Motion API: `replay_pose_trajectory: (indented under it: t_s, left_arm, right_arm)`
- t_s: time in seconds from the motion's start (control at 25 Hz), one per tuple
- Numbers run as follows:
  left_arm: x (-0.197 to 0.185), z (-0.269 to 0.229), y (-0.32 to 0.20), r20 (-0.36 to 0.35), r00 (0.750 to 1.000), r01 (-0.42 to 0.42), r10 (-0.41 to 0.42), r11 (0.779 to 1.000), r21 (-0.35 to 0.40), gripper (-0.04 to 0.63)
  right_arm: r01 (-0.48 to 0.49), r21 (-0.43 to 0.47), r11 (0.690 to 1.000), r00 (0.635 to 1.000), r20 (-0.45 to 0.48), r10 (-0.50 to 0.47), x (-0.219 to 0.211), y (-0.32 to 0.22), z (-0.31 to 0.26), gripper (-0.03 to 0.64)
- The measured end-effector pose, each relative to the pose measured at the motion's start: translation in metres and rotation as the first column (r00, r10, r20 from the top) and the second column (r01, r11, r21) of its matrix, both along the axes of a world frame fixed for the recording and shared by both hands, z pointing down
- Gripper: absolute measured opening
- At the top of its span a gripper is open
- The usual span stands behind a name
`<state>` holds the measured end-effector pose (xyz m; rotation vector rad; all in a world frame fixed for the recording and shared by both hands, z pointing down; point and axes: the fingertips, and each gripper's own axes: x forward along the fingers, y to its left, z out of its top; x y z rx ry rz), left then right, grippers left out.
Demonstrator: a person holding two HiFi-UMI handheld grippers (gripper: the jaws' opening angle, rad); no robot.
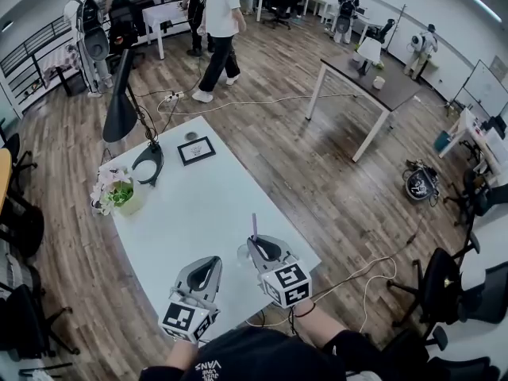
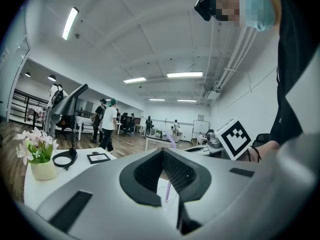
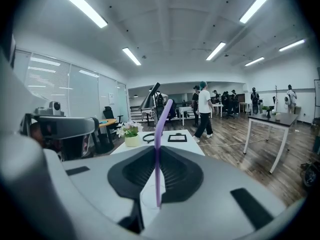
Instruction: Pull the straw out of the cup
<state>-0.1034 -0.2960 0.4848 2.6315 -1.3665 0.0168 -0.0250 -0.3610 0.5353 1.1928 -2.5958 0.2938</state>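
A purple straw (image 1: 254,225) stands upright, pinched near its middle between the tips of my right gripper (image 1: 255,241), which is shut on it. In the right gripper view the straw (image 3: 159,124) runs from above the jaws down to the clear cup (image 3: 147,196) below. Whether its lower end is still inside the cup I cannot tell. The cup (image 1: 243,253) stands on the white table (image 1: 190,213) near the front edge. My left gripper (image 1: 213,260) hovers just left of the cup, its tips together with nothing between them; the cup (image 2: 161,193) shows ahead through its jaws.
Farther back on the table are a flower pot (image 1: 119,197), a black desk lamp (image 1: 121,105) and a small framed picture (image 1: 196,150). The table's right edge runs close beside the right gripper. A person (image 1: 220,30) walks on the wooden floor beyond; a dark table (image 1: 373,82) stands at right.
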Motion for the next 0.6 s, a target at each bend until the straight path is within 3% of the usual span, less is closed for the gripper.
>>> replay_pose_trajectory:
  t_s: [0.6]
  left_arm:
    - [0.018,-0.01,0.028,-0.004,1.0,-0.007,0.007,1.0,0.02,0.011]
  right_arm:
    - [-0.007,0.111,0.994,0.996,0.089,-0.003,0.024,0.045,-0.065,0.04]
